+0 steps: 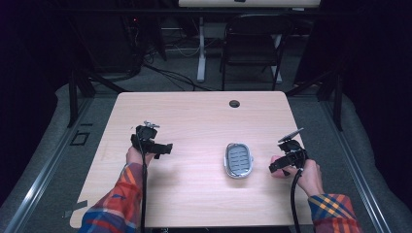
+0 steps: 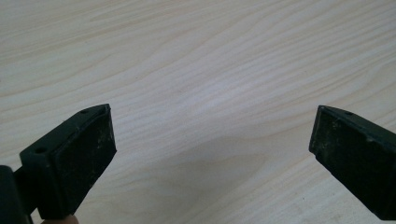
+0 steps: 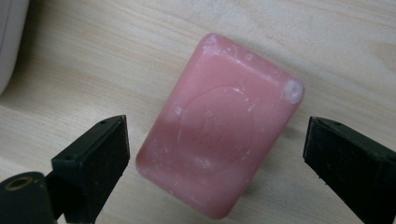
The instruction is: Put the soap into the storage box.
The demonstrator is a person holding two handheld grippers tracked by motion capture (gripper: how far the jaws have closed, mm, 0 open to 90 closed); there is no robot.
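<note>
A pink bar of soap (image 3: 219, 126) lies flat on the wooden table (image 3: 327, 37), seen in the right gripper view. My right gripper (image 3: 217, 140) stands over it with one jaw on each side; gaps show between both pads and the bar, so it is open. In the high view the right gripper (image 1: 279, 165) sits at the table's right side, just right of a grey oval soap dish (image 1: 238, 160). My left gripper (image 1: 165, 148) hovers at the table's left. Its own view shows the left gripper (image 2: 212, 135) open wide over bare wood, with nothing between the pads.
A pale rim of the soap dish (image 3: 9, 37) enters the right gripper view at the upper left. A round cable hole (image 1: 234, 103) sits near the table's far edge. A black chair (image 1: 252, 46) and a white desk leg (image 1: 200, 53) stand beyond the table.
</note>
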